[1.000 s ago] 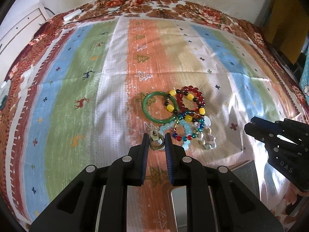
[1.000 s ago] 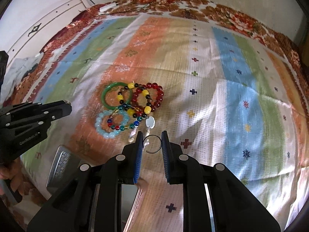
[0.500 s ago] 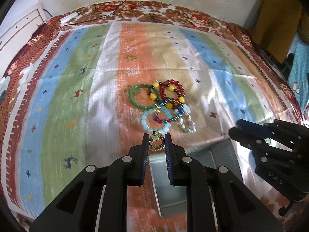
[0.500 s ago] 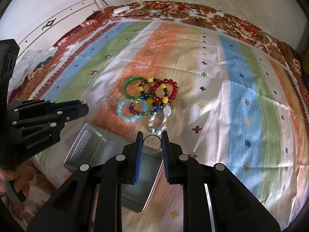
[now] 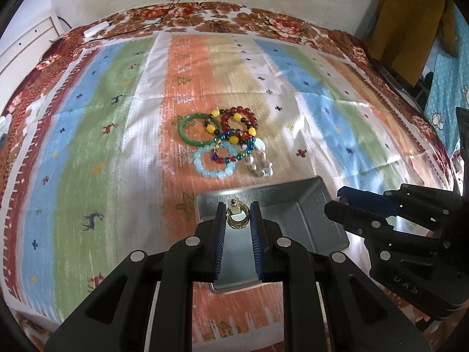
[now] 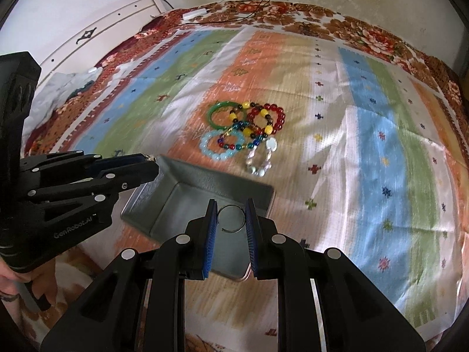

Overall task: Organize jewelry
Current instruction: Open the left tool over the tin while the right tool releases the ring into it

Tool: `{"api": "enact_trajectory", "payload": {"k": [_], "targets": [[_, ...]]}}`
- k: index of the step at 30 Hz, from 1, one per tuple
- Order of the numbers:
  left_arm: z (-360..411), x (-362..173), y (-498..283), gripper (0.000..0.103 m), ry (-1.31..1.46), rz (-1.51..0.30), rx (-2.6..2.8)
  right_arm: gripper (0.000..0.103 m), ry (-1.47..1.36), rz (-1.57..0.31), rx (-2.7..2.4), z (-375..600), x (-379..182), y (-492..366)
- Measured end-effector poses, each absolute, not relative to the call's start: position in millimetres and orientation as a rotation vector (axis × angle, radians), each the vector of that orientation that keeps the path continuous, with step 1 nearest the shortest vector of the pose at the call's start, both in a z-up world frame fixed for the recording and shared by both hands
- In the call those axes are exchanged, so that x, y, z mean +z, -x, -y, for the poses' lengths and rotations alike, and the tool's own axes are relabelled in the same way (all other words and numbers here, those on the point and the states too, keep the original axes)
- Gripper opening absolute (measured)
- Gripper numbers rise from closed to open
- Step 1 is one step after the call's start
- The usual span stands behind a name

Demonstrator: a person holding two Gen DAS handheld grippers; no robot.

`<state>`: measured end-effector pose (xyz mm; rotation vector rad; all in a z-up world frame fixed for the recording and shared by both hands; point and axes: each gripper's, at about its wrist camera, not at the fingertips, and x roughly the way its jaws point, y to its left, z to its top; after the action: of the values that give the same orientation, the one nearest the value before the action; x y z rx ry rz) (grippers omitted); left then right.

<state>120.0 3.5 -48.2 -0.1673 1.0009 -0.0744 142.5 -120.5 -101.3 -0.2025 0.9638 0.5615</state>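
Observation:
My left gripper [image 5: 237, 215] is shut on a gold hoop earring [image 5: 238, 219] and hovers over the near left part of a grey metal tray [image 5: 296, 193]. My right gripper [image 6: 231, 217] is shut on a thin wire hoop earring [image 6: 232, 219] above the same tray [image 6: 187, 176]. Beyond the tray lies a pile of bracelets: a green bangle [image 5: 187, 135], a red bead bracelet [image 5: 252, 117], a pale blue bead bracelet [image 5: 205, 170] and a clear crystal one [image 5: 262, 168]. In the right wrist view, the pile of bracelets [image 6: 243, 132] sits just past the tray's far edge.
A striped, patterned cloth [image 5: 117, 117] covers the bed, with a floral border [image 5: 205, 14] at the far side. A white plug strip and black cables [image 5: 96, 30] lie at the far left. White furniture [image 6: 102, 29] stands on the left, and a yellow cloth [image 5: 410, 14] hangs far right.
Both grippers have drawn back from the bracelet pile with their earrings, and the grey tray has come into view beneath them. The bracelets now lie farther away.

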Motion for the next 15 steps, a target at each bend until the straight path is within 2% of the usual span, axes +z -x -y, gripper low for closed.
{"api": "enact_trajectory", "payload": {"k": [12,13,14,15], "targets": [[-0.7,-52.6,-118.8,0.017,0.158,-1.019,-0.074,0.02,0.221,-1.001,0.572,116.4,-112.1,-142.0],[-1.7,-52.2,-119.6,0.019,0.169,-1.021,-0.081,0.023,0.227,-0.998,0.571,115.6,-111.8,-141.9],[-2.7,-52.1,-119.8,0.023,0.173,-1.019,-0.079,0.031,0.233,-0.994,0.564,115.3,-111.6,-141.9],[-3.6,-51.6,-119.8,0.024,0.171,-1.015,-0.07,0.034,0.234,-0.991,0.559,115.4,-111.6,-141.9]]}}
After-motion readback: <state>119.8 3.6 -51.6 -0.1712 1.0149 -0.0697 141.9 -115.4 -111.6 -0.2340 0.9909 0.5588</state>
